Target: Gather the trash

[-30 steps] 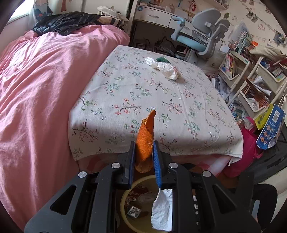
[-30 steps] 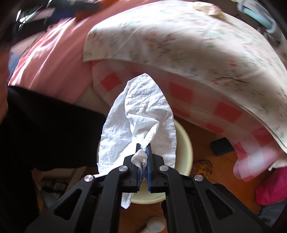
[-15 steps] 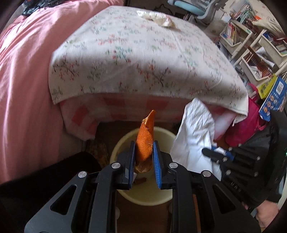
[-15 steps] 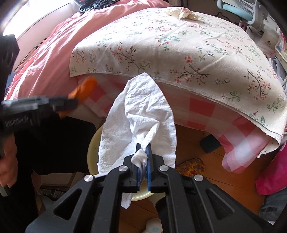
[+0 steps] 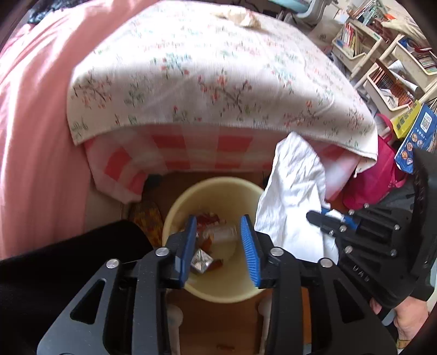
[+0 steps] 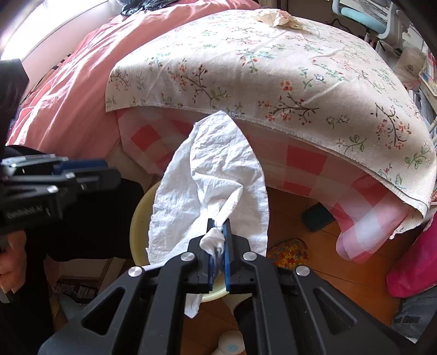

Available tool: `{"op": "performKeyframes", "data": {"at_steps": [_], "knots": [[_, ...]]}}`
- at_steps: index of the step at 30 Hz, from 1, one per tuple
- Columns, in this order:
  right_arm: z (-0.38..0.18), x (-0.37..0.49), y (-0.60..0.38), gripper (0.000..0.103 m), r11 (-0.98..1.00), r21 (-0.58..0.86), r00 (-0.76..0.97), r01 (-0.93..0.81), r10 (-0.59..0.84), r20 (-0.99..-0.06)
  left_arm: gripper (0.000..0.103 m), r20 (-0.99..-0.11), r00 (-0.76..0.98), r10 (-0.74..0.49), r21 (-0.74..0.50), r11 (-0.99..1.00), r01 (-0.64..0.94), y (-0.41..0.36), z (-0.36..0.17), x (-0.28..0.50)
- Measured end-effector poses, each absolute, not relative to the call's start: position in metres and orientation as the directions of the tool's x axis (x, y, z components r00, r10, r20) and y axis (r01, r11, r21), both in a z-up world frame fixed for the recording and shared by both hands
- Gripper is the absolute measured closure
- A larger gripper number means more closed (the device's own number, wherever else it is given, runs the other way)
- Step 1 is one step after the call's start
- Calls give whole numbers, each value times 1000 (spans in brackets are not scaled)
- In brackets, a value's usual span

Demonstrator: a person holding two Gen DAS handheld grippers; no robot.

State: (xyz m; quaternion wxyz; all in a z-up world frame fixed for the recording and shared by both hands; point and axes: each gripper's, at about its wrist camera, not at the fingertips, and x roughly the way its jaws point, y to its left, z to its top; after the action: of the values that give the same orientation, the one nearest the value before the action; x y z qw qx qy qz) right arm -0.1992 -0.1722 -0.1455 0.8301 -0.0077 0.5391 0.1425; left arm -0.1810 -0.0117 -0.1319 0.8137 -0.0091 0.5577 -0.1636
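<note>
Bedroom clutter surrounds a bed [image 6: 68, 90] spread with a floral cloth [image 6: 273, 68], and a cream waste bin [image 5: 215, 293] stands on the wooden floor at its foot. Directly over that bin, the left gripper [image 5: 220, 247] has just been opening its jaws, and nothing sits between them now. A second ago they clamped an orange wrapper; it is gone from the pads, presumably dropped among the wrappers [image 5: 204, 245] in the bin. The right gripper [image 6: 218, 245] stays pinched tight on a twisted corner of a white paper towel [image 6: 213, 180], which hangs just beside and partly above the bin rim. That towel looks light, limp and easy to tear, so a grip on its bunched corner suits it, and it should fall freely once let go. More crumpled paper [image 6: 278, 17] lies on the far side of the cloth, well apart from both grippers.
</note>
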Motion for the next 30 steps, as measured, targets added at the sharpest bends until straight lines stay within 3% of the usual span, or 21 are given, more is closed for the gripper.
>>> {"op": "performKeyframes", "data": {"at_steps": [3, 9, 11, 13, 21, 23, 30], "knots": [[-149, -198, -167, 96, 956, 137, 367, -259, 228, -902, 64, -889, 373, -264, -175, 951, 256, -12, -124, -182], [-162, -193, -154, 93, 951, 121, 337, -285, 218, -916, 43, -845, 495, -203, -105, 970, 219, -8, -104, -182], [-166, -192, -153, 73, 951, 122, 328, -283, 215, -920, 37, -830, 527, -184, -92, 976, 195, -5, -99, -181], [-166, -192, -154, 62, 952, 123, 334, -281, 217, -917, 32, -820, 547, -167, -86, 982, 171, 0, -96, -179], [-159, -193, -158, 56, 952, 132, 375, -275, 232, -898, 25, -789, 600, -136, -101, 991, 92, 14, -89, -176], [-154, -193, -160, 49, 954, 133, 397, -270, 236, -887, 23, -777, 616, -128, -101, 992, 78, 16, -87, -176], [-144, -194, -156, 37, 954, 119, 450, -274, 237, -861, 19, -749, 654, -101, -92, 995, 48, 21, -81, -178]]}}
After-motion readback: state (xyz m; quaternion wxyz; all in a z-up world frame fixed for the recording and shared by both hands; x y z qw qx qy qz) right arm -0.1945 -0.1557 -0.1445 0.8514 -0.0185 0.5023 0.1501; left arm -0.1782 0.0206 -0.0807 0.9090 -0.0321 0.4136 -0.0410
